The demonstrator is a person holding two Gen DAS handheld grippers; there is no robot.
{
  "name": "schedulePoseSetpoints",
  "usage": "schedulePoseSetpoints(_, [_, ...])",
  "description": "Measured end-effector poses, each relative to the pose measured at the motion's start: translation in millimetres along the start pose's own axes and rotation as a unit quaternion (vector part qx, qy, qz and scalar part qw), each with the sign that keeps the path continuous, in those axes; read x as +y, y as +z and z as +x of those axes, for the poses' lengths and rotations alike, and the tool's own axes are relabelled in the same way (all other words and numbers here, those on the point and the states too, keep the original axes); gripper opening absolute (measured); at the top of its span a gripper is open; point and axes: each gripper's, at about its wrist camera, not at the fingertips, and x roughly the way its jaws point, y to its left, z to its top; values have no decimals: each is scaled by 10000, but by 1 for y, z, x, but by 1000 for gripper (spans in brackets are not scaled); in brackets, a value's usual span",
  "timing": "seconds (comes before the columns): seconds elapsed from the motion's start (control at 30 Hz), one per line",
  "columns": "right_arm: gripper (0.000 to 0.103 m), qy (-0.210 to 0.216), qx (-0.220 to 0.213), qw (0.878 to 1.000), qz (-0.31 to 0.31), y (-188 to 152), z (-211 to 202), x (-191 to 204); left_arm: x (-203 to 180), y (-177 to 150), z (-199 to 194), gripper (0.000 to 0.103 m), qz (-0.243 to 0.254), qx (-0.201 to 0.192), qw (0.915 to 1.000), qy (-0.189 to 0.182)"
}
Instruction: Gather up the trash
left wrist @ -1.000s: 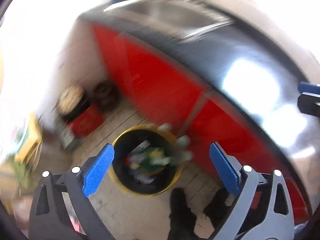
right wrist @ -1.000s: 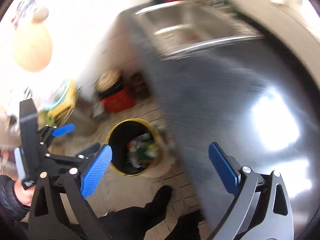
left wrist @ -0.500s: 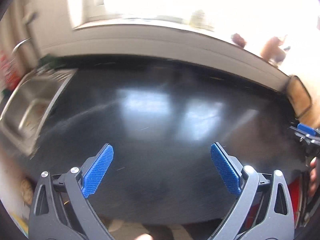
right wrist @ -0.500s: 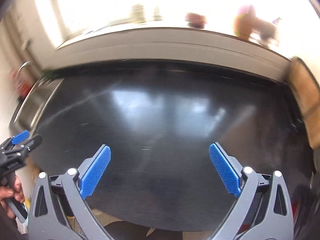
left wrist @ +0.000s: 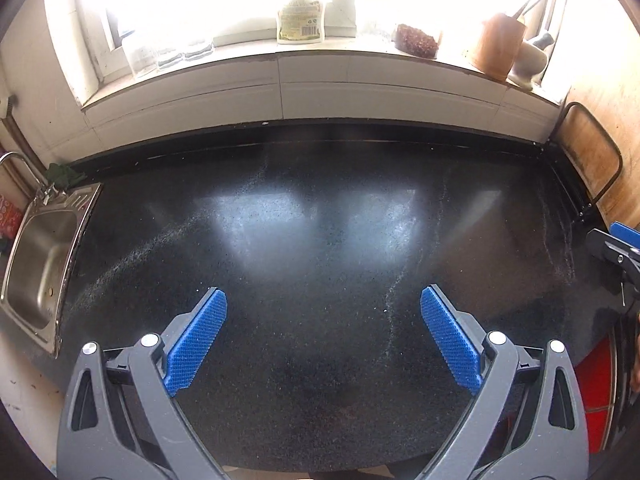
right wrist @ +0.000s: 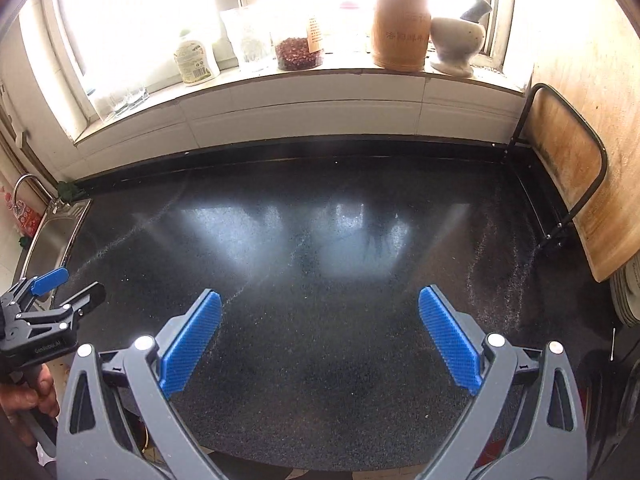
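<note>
So the black speckled tabletop (left wrist: 320, 240) fills pretty much the whole view from both wrist cams, and honestly I can't spot a single piece of trash on it, just window glare and some faint pale streaks that look like dust or crumbs, too fine to pinch. No bin in either view right now, so where the trash ended up isn't something these shots show. Steel sink (left wrist: 38, 264) sits at 9 o'clock in the left view, and a wooden cutting board (right wrist: 568, 168) in a wire rack leans at 3 o'clock in the right view. Windowsill (right wrist: 304, 80) runs across 12 o'clock with a bamboo utensil holder (right wrist: 400, 28), a mortar and pestle (right wrist: 458, 38), a jar of something reddish (right wrist: 298, 54) and a bottle (right wrist: 194, 60), none of which read as trash to me. Left gripper (left wrist: 322, 342) is spread wide with nothing between the blue pads, and the right gripper (right wrist: 320, 342) is the same, wide apart and empty. My guess is the step here is a final scan. To do it well I'd hold both cams steady, sweep slowly 9 to 3, check the back edge under the sill and the corner by the rack, and keep the grippers apart above the surface, ready to pinch.
</note>
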Motion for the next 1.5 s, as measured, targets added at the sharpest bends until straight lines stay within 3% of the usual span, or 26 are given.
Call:
schedulePoseSetpoints(0.77, [96, 133, 184, 9996, -170, 6, 15, 14, 17, -9, 5, 95, -298, 198, 9991, 236])
schedulePoseSetpoints(1.5, [96, 149, 247, 9994, -187, 14, 26, 12, 21, -2, 13, 95, -329, 213, 9990, 212])
